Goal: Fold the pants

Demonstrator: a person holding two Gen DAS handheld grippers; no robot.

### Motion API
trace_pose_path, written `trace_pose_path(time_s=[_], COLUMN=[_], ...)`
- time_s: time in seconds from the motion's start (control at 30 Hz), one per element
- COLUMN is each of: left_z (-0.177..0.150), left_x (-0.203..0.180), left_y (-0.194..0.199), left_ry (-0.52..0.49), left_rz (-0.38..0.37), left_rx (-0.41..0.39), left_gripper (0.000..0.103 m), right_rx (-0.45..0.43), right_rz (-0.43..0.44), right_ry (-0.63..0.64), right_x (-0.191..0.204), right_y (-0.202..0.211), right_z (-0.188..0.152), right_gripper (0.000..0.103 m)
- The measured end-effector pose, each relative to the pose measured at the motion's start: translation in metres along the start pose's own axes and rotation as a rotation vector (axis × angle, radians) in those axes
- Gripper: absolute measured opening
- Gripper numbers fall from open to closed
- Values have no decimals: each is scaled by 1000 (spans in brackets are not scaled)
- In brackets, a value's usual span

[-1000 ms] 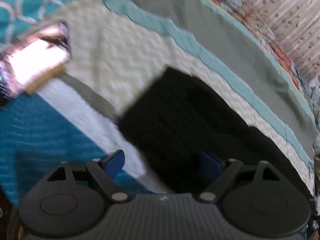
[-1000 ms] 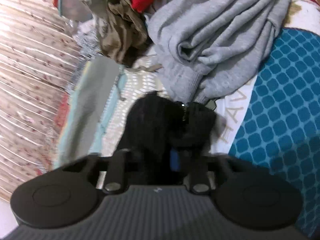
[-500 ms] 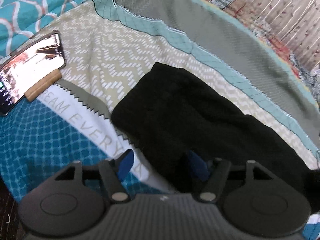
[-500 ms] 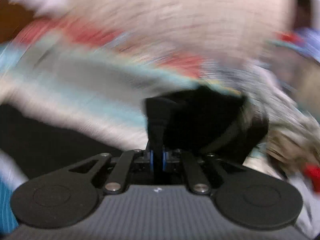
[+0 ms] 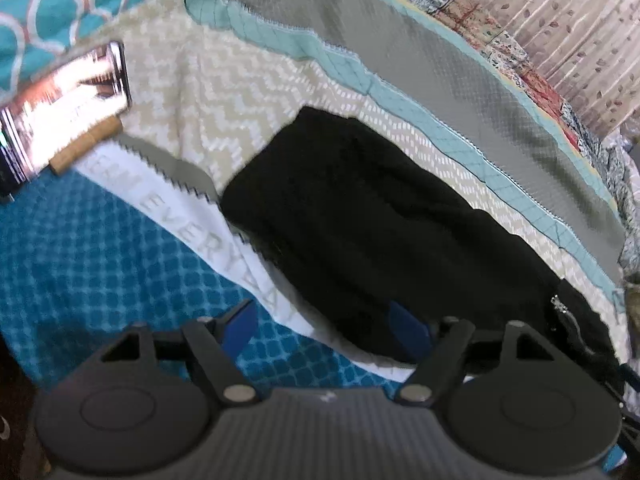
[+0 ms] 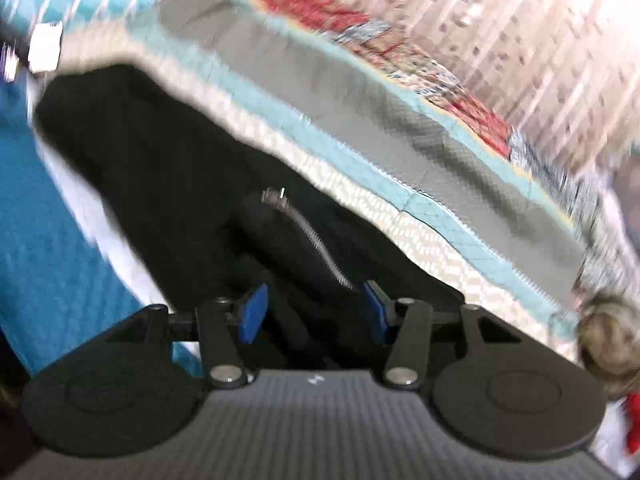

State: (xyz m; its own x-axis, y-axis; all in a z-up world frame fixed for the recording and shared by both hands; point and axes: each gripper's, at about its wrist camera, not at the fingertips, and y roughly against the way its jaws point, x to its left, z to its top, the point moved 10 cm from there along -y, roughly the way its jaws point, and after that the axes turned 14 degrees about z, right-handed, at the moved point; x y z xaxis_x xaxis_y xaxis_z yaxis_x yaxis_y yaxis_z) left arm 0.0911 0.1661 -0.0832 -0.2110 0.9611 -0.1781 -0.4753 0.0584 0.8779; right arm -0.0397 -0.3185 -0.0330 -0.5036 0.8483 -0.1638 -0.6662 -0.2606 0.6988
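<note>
Black pants [image 5: 360, 216] lie folded in a long strip across the patterned bedspread [image 5: 224, 92]. In the left wrist view my left gripper [image 5: 324, 326] hovers over their near edge, jaws opening, blue pads apart and gripping nothing. The right wrist view, blurred, shows the same pants [image 6: 168, 168] with a silver zipper [image 6: 316, 240] on the upper layer. My right gripper [image 6: 314, 312] is above the zipper end, its jaws opening. The cloth lies under and between the pads, which do not press on it.
A phone [image 5: 60, 108] leans on a small wooden stand [image 5: 86, 146] at the far left of the bed. A teal pillow [image 5: 60, 8] sits behind it. Other clothes [image 6: 608, 340] bunch at the right edge. A floral curtain [image 5: 560, 20] hangs beyond the bed.
My right gripper carried one end of the pants over onto the rest, rolled round, then let go and opened. The left gripper narrowed a little, widened again, and stayed nearly in place.
</note>
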Motion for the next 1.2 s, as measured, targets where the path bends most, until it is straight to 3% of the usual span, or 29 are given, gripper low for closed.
trace_pose_path(time_s=[0.2,0.3,0.37,0.47,0.53,0.67,0.8,0.83,0.9,0.93,0.97,1.0,1.2], left_z=[-1,1,4,12,18,28,35,39,43,44,45,46,53], left_x=[5,14,19,23,22,20,15,13,12,11,11,9,-28], left_y=[-12,-14,-16,-23,-28,-44,-67,-69,-66,-65,-62,-57,-11], left_ry=[83,141,176,221,245,324,393,404,400,396,393,376,210], left_rz=[-18,-35,-39,-56,-74,-136,-172,-161,-101,-81,-73,-59,24], left_rx=[27,34,38,41,43,62,71,50,31,32,19,-4,-204], left_gripper=[88,89,89,94,95,99,101,96,35,34,24,21,16], right_rx=[-112,-11,-30,17,-1,-63,-40,-31,-10,1,9,17,27], right_rz=[107,131,124,92,78,148,190,199,218,227,234,242,259], right_ry=[-378,-546,-542,-504,-468,-474,-495,-501,-509,-509,-505,-499,-520], right_x=[-27,-29,-20,-12,-1,25,49,55,66,71,76,80,83], right_y=[-46,-88,-91,-83,-72,-52,-58,-62,-70,-71,-71,-73,-69], right_z=[20,-11,-25,-13,-3,5,7,8,8,9,8,9,5], right_gripper=[41,34,34,34,37,37,37,37,37,37,37,37,36])
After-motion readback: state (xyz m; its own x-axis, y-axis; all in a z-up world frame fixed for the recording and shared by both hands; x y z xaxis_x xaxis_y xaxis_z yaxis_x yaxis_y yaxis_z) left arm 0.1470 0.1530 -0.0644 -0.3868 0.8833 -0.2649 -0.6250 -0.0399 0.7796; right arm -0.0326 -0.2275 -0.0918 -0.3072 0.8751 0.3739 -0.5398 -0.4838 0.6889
